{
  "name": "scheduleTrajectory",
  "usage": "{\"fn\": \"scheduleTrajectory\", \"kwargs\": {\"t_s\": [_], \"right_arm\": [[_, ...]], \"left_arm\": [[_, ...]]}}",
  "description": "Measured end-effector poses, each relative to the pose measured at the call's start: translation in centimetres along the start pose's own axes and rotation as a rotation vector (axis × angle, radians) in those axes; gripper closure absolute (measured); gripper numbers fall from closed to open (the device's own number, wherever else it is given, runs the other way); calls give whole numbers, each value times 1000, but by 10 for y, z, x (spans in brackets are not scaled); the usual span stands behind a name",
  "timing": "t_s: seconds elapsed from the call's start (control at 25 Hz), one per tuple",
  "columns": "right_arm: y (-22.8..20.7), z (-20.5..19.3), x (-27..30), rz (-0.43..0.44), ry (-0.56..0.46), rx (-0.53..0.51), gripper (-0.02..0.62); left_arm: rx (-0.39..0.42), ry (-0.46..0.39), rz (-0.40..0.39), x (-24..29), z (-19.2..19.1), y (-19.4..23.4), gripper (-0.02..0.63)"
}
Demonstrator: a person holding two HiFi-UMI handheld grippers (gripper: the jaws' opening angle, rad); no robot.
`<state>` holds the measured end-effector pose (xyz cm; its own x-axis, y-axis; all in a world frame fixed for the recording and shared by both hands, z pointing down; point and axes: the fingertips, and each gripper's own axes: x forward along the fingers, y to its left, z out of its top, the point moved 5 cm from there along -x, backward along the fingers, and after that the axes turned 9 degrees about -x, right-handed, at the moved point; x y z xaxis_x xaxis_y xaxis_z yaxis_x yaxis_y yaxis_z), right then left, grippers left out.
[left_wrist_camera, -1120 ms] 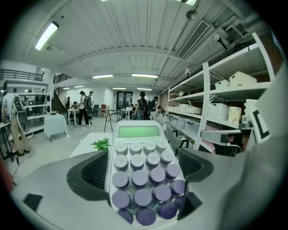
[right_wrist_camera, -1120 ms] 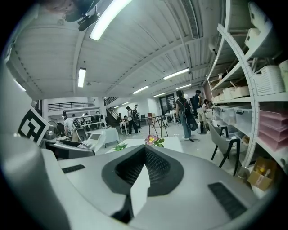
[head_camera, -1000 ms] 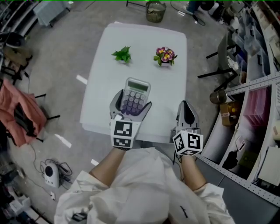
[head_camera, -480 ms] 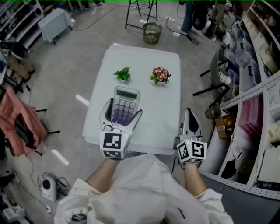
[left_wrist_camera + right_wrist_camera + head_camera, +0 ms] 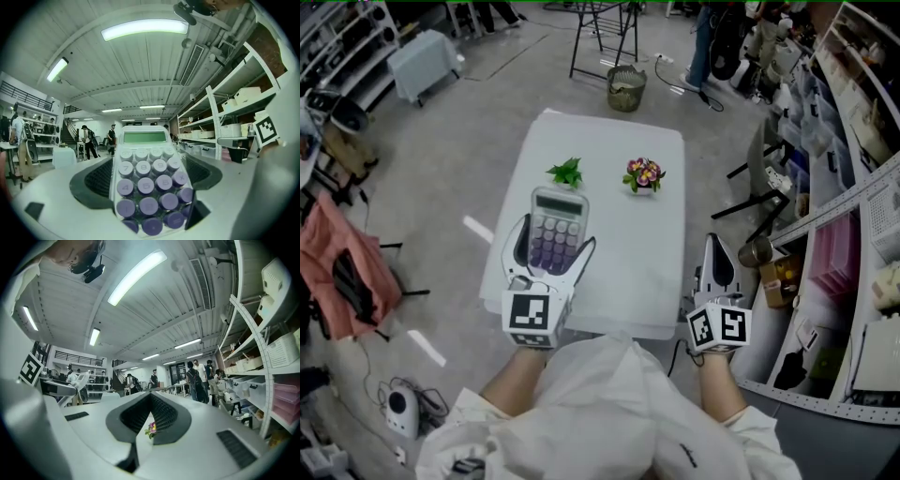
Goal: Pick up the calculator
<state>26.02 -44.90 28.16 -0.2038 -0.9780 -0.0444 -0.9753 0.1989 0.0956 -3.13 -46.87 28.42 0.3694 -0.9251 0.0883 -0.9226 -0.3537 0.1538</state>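
Observation:
A white calculator (image 5: 559, 217) with purple keys and a green display sits between the fingers of my left gripper (image 5: 551, 246), which is shut on its lower half. It hangs over the front left part of the white table (image 5: 647, 253). In the left gripper view the calculator (image 5: 147, 183) fills the space between the jaws of the left gripper (image 5: 149, 197), display end pointing away. My right gripper (image 5: 715, 246) is past the table's front right corner, jaws together and holding nothing. In the right gripper view the right gripper (image 5: 149, 404) shows only a sliver of a gap.
A small green plant (image 5: 567, 172) and a pot of pink and yellow flowers (image 5: 644, 174) stand at the table's far end. Beyond the table is a wire basket (image 5: 625, 87). Shelving (image 5: 853, 234) runs along the right, and a red cloth (image 5: 337, 272) hangs at the left.
The left gripper has drifted left in the head view with the calculator still in it. The right gripper has slid a little right. The table looks smaller and farther below.

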Motion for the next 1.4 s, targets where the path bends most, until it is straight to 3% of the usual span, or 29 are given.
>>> {"fn": "scheduleTrajectory", "kwargs": {"t_s": [1.4], "right_arm": [[1,-1,-5,0,15,11,578]], "left_arm": [[-13,0,-21,2,-4,-1,117]]}}
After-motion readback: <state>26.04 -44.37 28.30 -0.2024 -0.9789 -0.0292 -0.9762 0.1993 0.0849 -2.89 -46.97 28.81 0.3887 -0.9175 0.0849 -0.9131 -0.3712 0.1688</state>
